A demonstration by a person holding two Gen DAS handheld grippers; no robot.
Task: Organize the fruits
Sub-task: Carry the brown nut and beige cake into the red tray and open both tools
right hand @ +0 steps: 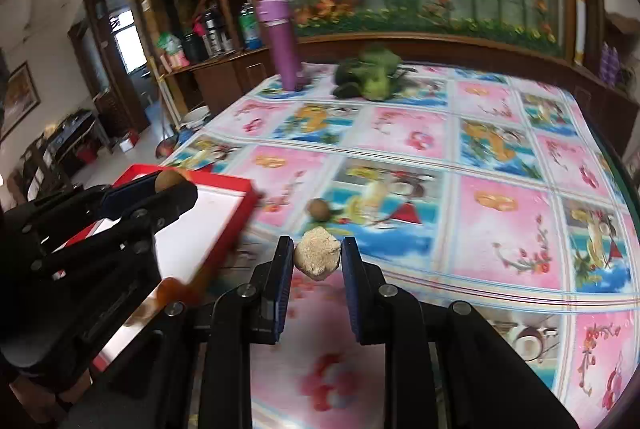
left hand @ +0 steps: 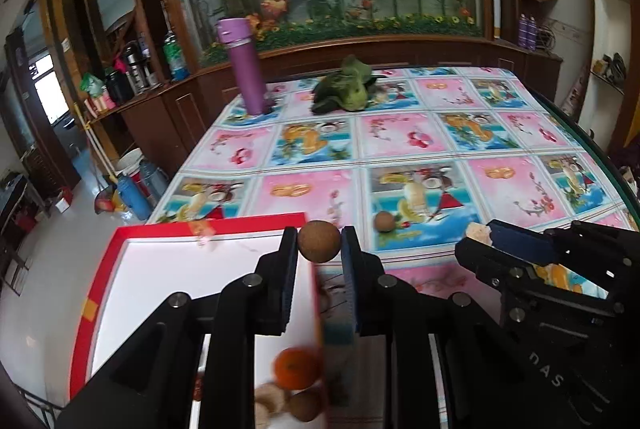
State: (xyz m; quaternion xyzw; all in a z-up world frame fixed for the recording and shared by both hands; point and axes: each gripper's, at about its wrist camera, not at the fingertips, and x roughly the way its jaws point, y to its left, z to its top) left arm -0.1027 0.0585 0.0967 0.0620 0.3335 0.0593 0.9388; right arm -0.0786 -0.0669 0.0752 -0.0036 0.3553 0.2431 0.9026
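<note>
The left hand-held gripper [left hand: 319,243] pinches a round brown fruit [left hand: 318,241] above the red tray [left hand: 105,261] at the worktop's [left hand: 400,137] left edge. The right hand-held gripper [right hand: 317,256] clamps a pale, rough lump [right hand: 317,255], perhaps peeled fruit; another brown fruit [right hand: 318,209] lies beyond it.

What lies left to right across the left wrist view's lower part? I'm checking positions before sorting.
Red tray → brown fruit held by the left gripper → loose brown fruit → right gripper.
</note>
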